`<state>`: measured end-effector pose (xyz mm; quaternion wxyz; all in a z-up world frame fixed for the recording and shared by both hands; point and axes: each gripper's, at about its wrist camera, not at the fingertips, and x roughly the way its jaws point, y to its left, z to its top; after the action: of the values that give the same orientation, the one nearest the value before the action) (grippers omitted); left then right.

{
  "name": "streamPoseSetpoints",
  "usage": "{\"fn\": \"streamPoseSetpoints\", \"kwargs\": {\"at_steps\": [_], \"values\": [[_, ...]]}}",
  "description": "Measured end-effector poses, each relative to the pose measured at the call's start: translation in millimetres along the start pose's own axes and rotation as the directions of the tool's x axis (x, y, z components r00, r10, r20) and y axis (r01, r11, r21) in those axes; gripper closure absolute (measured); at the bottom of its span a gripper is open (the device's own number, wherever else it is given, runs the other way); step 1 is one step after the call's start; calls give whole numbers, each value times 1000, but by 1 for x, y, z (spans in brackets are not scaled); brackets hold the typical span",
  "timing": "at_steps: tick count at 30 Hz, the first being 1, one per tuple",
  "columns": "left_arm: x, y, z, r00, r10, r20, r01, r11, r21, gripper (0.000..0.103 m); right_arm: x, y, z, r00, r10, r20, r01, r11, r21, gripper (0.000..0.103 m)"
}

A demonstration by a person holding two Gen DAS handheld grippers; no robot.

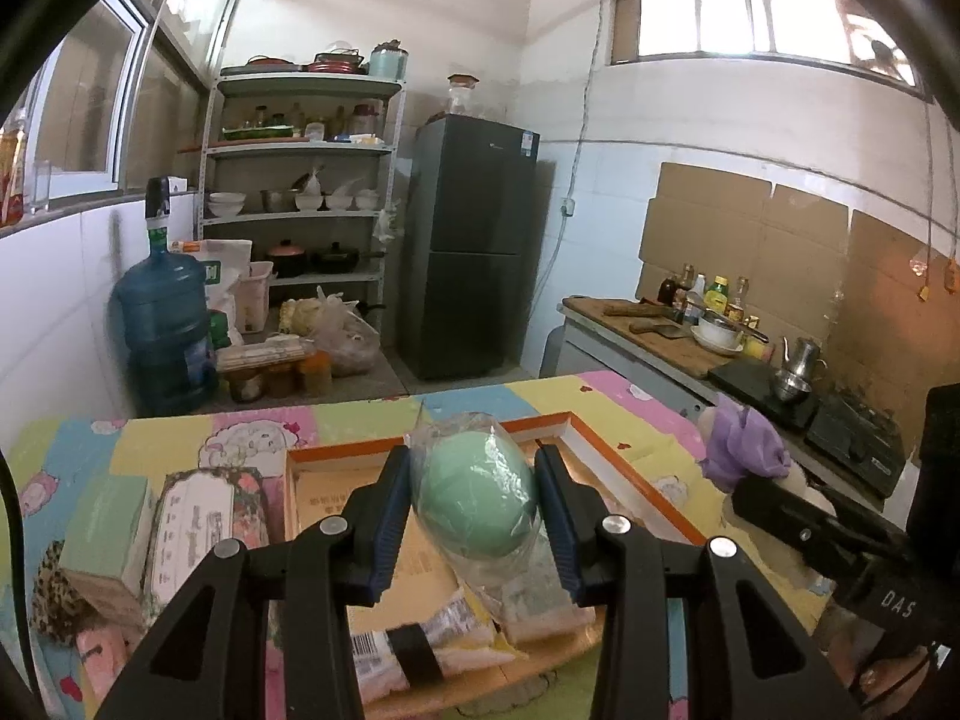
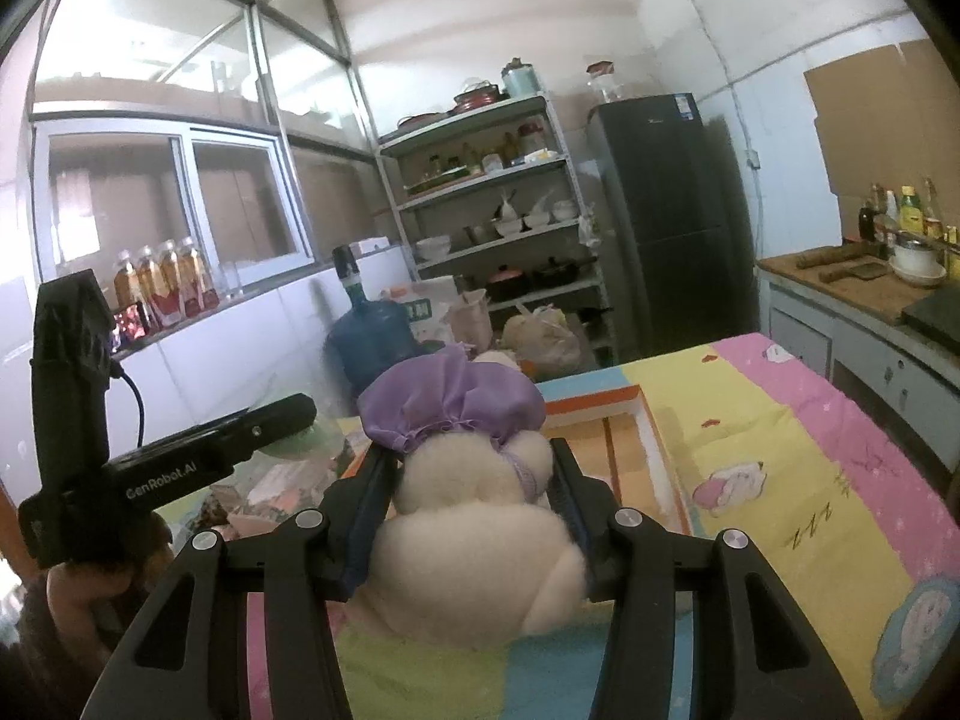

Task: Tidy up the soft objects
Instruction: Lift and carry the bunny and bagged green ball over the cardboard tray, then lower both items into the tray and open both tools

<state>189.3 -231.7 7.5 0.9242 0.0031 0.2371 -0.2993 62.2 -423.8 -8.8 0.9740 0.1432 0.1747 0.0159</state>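
My left gripper [image 1: 474, 456] is shut on a mint-green soft ball in clear plastic wrap [image 1: 477, 495], held above an orange-rimmed cardboard tray [image 1: 576, 429]. The tray lies on a table with a pastel cartoon cloth [image 1: 354, 420] and holds packets [image 1: 420, 639]. My right gripper [image 2: 471, 450] is shut on a cream plush toy with a purple bonnet [image 2: 474, 516], lifted over the same cloth [image 2: 780, 450] just left of the tray [image 2: 651, 438]. In the left wrist view that plush [image 1: 744, 444] and the right gripper [image 1: 798, 516] show at the right. The left gripper [image 2: 282, 411] appears at the left of the right wrist view.
Tissue packs [image 1: 198, 516] and a green box [image 1: 108, 534] lie left of the tray. Beyond the table stand a blue water jug [image 1: 165, 324], a shelf rack [image 1: 300, 180] and a dark fridge [image 1: 474, 246]. A counter with bottles and a stove [image 1: 720, 342] runs along the right.
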Motion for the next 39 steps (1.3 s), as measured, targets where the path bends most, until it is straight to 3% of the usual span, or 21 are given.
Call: {"fn": "streamPoseSetpoints", "kwargs": {"at_steps": [9,20,24,39], "values": [[32,9,20,999,15,-45,-17,999,-45,61,23,-19,29,1000,9,-16,-9,1000,8,51],[72,27,14,990,70,-122,-82,992,-95,61,65,-33,45,997,4,-83,-3,1000,3,51],[84,33,7,986,74,-151,-92,989,-115,61,84,-45,46,992,45,-118,-41,998,38,51],[119,36,-19,952,125,-279,-155,984,-87,61,140,-56,32,967,41,-251,-22,997,75,51]]}}
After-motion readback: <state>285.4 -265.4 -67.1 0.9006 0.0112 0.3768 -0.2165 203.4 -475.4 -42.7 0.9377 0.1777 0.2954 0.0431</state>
